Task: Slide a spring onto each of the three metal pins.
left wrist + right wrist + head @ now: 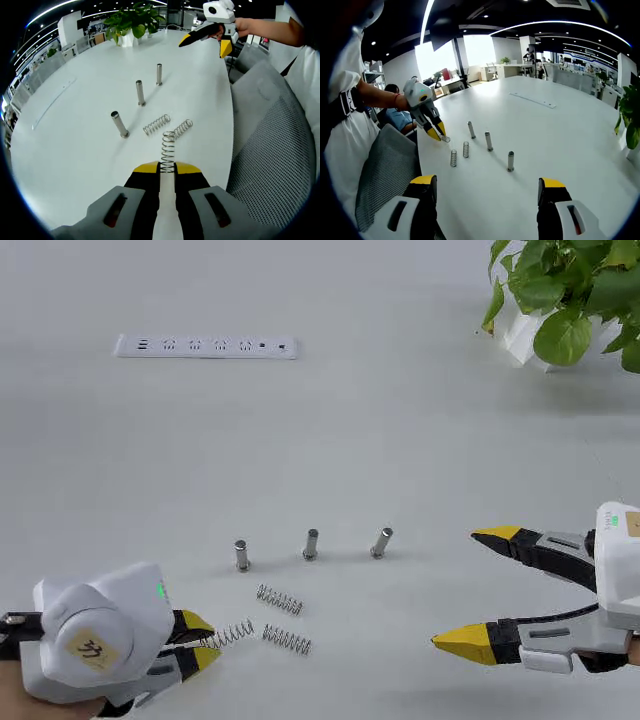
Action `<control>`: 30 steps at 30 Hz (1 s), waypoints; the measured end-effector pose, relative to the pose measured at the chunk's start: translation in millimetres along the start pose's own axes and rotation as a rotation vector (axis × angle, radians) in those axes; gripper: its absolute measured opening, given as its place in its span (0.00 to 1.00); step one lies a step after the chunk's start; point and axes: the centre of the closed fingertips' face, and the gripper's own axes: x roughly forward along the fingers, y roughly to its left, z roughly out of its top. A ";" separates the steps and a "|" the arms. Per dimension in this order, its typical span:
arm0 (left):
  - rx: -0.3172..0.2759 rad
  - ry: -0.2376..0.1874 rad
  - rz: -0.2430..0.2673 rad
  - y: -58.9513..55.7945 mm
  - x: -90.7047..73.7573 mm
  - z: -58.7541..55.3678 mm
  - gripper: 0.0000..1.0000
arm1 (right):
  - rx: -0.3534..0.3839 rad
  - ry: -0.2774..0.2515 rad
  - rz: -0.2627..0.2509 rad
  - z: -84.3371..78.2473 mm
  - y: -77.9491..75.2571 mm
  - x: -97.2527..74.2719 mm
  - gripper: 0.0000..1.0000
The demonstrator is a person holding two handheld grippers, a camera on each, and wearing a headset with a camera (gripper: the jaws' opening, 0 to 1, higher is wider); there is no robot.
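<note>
Your left gripper (205,640) pinches one spring (230,633) by its end, near the three upright pins (310,543). Two other springs (279,600) lie beside it; your right gripper (455,587) gapes wide, holding nothing.

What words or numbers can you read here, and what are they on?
Yellow sticker on the left claw: handwritten, maybe "37", too slanted to be sure.
Tan sticker on the right claw: cut off by the picture's edge, unreadable.
Power strip: small marks, too tiny to read.
No other text can be read.
</note>
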 end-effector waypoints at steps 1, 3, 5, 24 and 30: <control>-0.008 -0.020 0.000 -0.3 -2.2 4.1 0.07 | -0.003 -0.001 0.003 2.1 0.9 0.2 0.83; -0.022 -0.062 0.003 -0.2 -8.0 13.9 0.07 | -0.011 -0.005 0.011 7.1 2.8 0.5 0.83; -0.023 -0.098 0.011 0.4 -13.9 24.5 0.07 | -0.015 -0.018 0.019 14.3 4.9 0.6 0.82; -0.116 -0.504 -0.009 -5.4 -53.3 140.6 0.07 | 0.115 -0.352 0.177 136.3 54.9 8.2 0.47; -0.135 -0.592 -0.026 -8.5 -65.7 164.0 0.07 | 0.185 -0.410 0.192 152.8 58.4 13.9 0.36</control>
